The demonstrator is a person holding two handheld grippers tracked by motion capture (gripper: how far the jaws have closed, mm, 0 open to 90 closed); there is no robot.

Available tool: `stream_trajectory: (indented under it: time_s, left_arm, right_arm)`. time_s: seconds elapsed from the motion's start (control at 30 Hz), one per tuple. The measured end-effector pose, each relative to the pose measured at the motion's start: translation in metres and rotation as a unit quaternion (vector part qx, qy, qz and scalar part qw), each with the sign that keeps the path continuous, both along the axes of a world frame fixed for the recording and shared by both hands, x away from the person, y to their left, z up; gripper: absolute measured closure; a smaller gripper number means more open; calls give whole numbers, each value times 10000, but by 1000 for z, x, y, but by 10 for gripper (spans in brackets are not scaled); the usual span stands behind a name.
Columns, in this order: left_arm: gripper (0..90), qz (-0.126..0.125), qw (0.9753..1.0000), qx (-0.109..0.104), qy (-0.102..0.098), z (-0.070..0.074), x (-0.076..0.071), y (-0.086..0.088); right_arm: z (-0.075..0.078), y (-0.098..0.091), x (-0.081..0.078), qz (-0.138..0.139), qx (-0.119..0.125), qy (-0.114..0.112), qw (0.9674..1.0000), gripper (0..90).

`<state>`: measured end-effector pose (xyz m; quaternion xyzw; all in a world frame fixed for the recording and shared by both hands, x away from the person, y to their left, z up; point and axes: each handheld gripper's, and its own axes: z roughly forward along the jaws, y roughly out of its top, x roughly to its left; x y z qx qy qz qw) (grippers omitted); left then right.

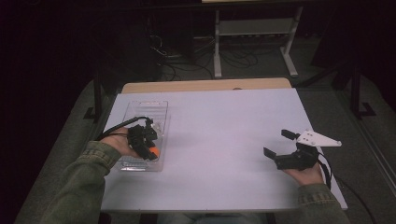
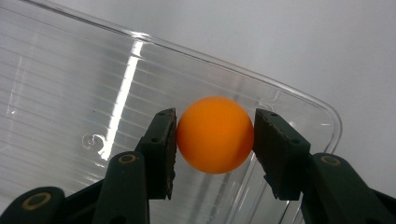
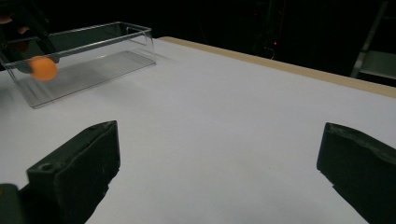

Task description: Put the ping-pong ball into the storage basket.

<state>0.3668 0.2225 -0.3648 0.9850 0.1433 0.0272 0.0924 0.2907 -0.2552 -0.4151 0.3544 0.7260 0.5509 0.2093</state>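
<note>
Ball (image 2: 215, 134), orange, sits clamped between the jaws of the left gripper (image 1: 150, 145) at the lower left of the high view, over the near end of a clear plastic tray (image 1: 156, 108). Right gripper (image 1: 278, 148), lower right, hovers above the white table (image 1: 219, 126), jaws spread wide with nothing between them.

Clear, glossy ribbed plastic tray (image 2: 70, 93); smooth matt orange ball (image 2: 215, 134); matt black left gripper (image 2: 215, 140) with rough-faced pads (image 2: 170, 149); smooth matt white table (image 1: 224, 130), wood-toned far edge; green cloth sleeve (image 1: 84, 186).
</note>
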Motion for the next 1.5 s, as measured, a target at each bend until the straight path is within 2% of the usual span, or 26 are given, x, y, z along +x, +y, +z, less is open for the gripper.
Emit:
stream_trajectory:
  time_s: [0.3, 0.4, 0.63, 1.07, 1.33, 1.5]
  left_arm:
    - [505, 9, 10000, 33, 59, -6, 0, 0]
    - [503, -46, 10000, 61, 7, -6, 0, 0]
    - [456, 31, 10000, 45, -36, -5, 0, 0]
    - [361, 194, 9998, -20, -55, 4, 0, 4]
    - [309, 234, 9996, -22, -178, 13, -1, 6]
    - [248, 285, 9991, -136, -276, 21, -2, 7]
  right_arm:
    - [0, 0, 0, -3, -10, 3, 10000, 0]
    - [0, 0, 0, 4, -21, 2, 10000, 0]
    - [0, 0, 0, 5, -13, 17, 10000, 0]
    - [0, 1, 0, 22, -14, 22, 10000, 0]
    - [0, 1, 0, 20, -8, 21, 10000, 0]
    - [0, 1, 0, 23, -16, 12, 10000, 0]
